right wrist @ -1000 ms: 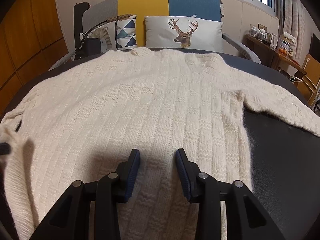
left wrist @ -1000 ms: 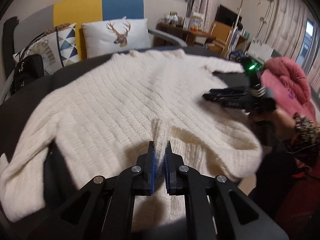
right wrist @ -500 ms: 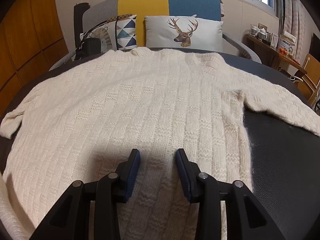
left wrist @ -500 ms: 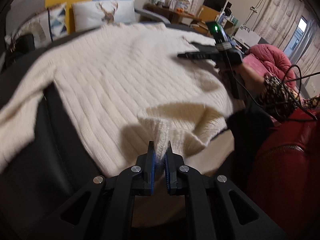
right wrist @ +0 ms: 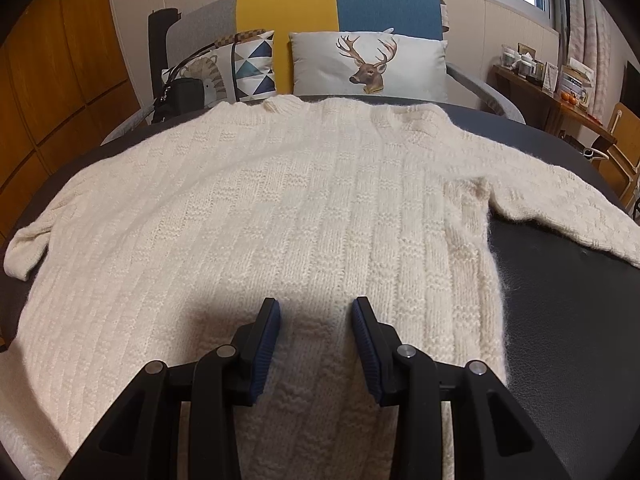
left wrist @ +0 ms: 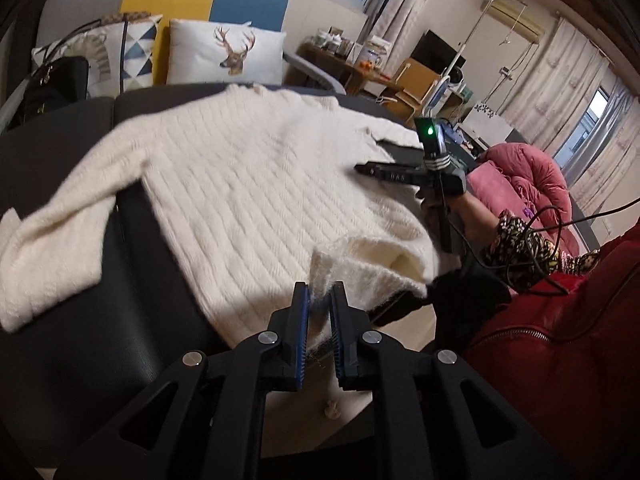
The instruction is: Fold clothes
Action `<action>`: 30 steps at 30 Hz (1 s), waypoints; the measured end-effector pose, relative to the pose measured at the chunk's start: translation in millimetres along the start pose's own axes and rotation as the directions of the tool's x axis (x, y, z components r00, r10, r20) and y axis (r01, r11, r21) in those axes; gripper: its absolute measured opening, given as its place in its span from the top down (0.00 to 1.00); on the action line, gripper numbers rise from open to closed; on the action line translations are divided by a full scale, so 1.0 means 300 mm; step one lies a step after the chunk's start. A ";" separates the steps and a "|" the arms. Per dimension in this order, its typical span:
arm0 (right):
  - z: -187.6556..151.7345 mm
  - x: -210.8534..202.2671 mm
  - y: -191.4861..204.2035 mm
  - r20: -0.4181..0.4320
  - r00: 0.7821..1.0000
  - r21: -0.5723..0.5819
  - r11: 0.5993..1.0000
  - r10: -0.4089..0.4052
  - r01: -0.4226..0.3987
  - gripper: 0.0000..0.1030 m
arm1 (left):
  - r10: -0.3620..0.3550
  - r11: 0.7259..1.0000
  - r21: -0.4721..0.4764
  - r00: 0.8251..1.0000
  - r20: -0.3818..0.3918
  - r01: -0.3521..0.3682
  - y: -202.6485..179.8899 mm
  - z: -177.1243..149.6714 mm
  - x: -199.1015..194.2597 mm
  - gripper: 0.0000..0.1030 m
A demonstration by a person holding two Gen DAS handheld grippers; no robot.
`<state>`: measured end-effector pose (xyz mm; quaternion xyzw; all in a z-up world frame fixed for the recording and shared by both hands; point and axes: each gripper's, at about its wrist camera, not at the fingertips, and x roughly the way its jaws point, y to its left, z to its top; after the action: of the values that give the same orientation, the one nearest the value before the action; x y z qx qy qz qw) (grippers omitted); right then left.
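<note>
- Leftmost: cream sweater [left wrist: 248,184] spread flat on dark table [left wrist: 132,288] — sleeve trailing off left.
- Centre: L gripper [left wrist: 319,300] pinching sweater hem, bunched + lifted.
- Right: R gripper [right wrist: 315,320] jaws wide, nothing held, low over sweater body.

both grippers are matte black plastic with cutout arms and round silver screws at the joints. left gripper [left wrist: 319,296] has ridged blue pads [left wrist: 303,332], same on the right gripper [right wrist: 315,312]. the right one also has a green led, a black cable, and a dark floral sleeve [left wrist: 516,240] behind it.
</note>
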<state>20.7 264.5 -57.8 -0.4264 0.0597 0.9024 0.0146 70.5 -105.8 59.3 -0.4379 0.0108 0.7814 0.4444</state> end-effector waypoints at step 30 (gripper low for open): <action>0.015 -0.010 -0.043 -0.115 0.990 -0.032 0.996 -0.086 0.083 0.62 | 0.653 0.725 -0.249 0.756 -0.044 -0.642 0.245 0.227 0.503 0.01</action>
<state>20.2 278.0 -53.7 -0.4807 0.0299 0.8753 0.0436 -60.6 -19.2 -30.8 -0.4405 0.0543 0.8920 0.0855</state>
